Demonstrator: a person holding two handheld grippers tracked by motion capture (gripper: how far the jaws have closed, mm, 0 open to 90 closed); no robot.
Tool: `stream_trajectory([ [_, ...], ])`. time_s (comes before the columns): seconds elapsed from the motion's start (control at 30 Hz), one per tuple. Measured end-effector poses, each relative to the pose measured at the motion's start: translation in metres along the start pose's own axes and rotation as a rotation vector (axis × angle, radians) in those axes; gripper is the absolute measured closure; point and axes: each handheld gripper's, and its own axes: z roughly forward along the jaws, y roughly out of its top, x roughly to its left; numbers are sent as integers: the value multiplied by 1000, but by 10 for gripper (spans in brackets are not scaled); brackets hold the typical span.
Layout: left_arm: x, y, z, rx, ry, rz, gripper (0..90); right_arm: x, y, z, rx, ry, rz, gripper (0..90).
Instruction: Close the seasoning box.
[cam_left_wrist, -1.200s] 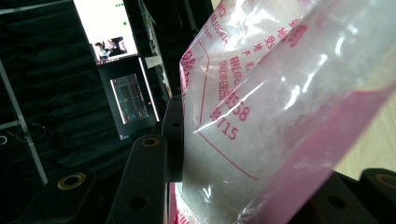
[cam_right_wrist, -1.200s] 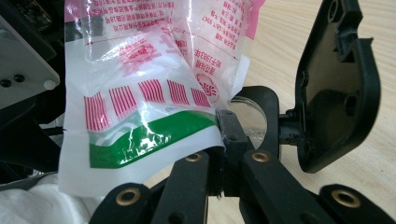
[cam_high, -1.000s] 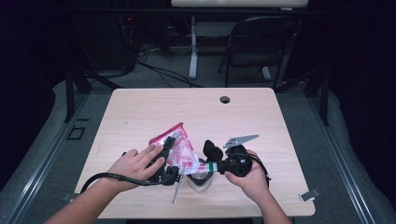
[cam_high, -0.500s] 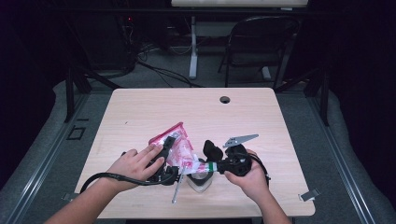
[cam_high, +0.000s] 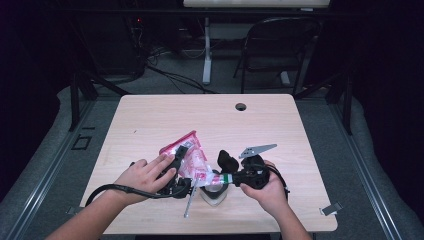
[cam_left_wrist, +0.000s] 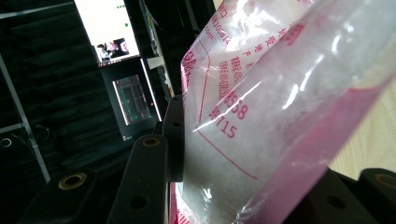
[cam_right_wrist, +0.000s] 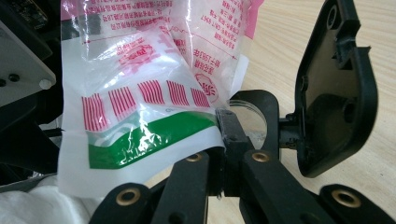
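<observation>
A clear plastic bag with pink edges and red print lies between my two hands on the near part of the wooden table. My left gripper is shut on the bag, whose film fills the gap between its jaws. My right gripper is shut on the bag's white, green and red printed corner, its jaws pressed together there. Just beyond the right jaws sits a black round holder with a glass face and its lid flipped up.
A thin metal rod lies on the table near the front edge, beside a clear object. A cable hole is at the table's far side. A chair stands behind the table.
</observation>
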Motion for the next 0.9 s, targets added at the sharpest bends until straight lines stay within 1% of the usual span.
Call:
stream_trajectory([
  [0.07,0,0,0,2,-3,-3,684,0,0,0,-4,0,3,900],
  [0.2,3,0,0,1,3,9,685,0,0,0,-7,0,3,900],
  [0.3,3,1,0,-1,4,-1,686,0,0,-1,-8,0,4,900],
  [0.33,3,1,0,0,4,4,686,-1,0,-1,-7,1,2,900],
  [0.4,3,1,0,-2,4,-1,687,0,0,-2,-6,1,1,900],
  [0.53,3,1,0,-3,7,2,688,0,0,-2,-6,-3,3,900],
  [0.6,4,1,0,-7,18,11,688,0,0,-2,-5,-4,4,900],
  [0.7,4,2,0,-10,19,8,688,0,-1,-2,-8,-5,6,900],
  [0.73,4,2,0,-8,5,5,689,0,-1,-2,-9,-5,7,900],
  [0.9,4,2,1,-15,8,7,689,-1,-2,-3,-6,-8,6,900],
])
